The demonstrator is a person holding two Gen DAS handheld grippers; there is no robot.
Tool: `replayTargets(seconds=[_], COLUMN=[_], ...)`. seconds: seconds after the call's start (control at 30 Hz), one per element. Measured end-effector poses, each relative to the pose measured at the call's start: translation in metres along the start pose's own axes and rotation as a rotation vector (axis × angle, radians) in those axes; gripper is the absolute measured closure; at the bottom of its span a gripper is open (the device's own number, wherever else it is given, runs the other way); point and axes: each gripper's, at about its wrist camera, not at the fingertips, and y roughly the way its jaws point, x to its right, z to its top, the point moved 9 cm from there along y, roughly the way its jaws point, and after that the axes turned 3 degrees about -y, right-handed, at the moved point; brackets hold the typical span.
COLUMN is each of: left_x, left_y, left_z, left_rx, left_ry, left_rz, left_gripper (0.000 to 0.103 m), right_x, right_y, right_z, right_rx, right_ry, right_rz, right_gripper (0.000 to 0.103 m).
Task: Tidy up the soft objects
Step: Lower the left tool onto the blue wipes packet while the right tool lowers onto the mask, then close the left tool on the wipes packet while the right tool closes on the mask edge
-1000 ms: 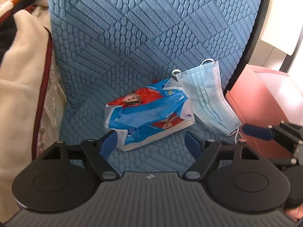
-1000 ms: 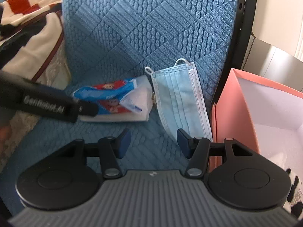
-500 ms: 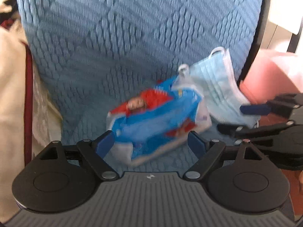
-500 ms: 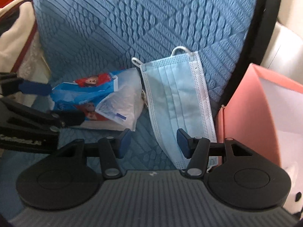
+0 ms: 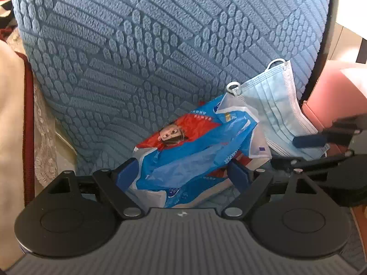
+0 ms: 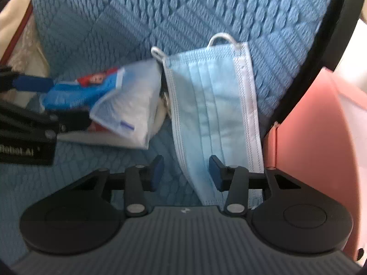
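Both claws have dropped onto the blue cushion (image 5: 142,52). The left claw (image 5: 183,174), released wide, now straddles the tissue pack (image 5: 197,151); the right claw (image 6: 187,171), just narrowing, brackets the face mask (image 6: 213,105) without pinching, so both grasps look imminent.

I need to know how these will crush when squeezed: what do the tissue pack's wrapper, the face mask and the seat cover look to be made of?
Tissue pack: thin glossy plastic film, wrinkled, with shiny highlights. Face mask: likely matte non-woven fabric, pleated, stitched edges. Seat cover: plush quilted textile with raised embossed patterns.
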Motion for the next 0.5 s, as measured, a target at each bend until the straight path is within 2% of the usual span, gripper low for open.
replayTargets(seconds=[0.1, 0.2, 0.27, 0.37, 0.5], left_x=[0.0, 0.002, 0.002, 0.005, 0.003], left_y=[0.003, 0.007, 0.011, 0.015, 0.015], left_z=[-0.001, -0.003, -0.003, -0.007, -0.007], left_rx=[-0.005, -0.009, -0.018, -0.042, -0.041], left_ry=[0.007, 0.007, 0.009, 0.007, 0.009], left_rz=[-0.001, -0.001, 0.005, 0.0, 0.034], left_gripper=[0.017, 0.022, 0.022, 0.029, 0.055], right_x=[-0.002, -0.004, -0.004, -0.003, -0.004], right_y=[0.002, 0.002, 0.002, -0.003, -0.008], right_z=[-0.002, -0.003, -0.004, -0.005, -0.001], right_rx=[0.001, -0.001, -0.002, -0.001, 0.02], right_ry=[0.0, 0.009, 0.012, 0.005, 0.009], right_rz=[0.004, 0.01, 0.008, 0.003, 0.013], right_gripper=[0.059, 0.065, 0.074, 0.085, 0.094])
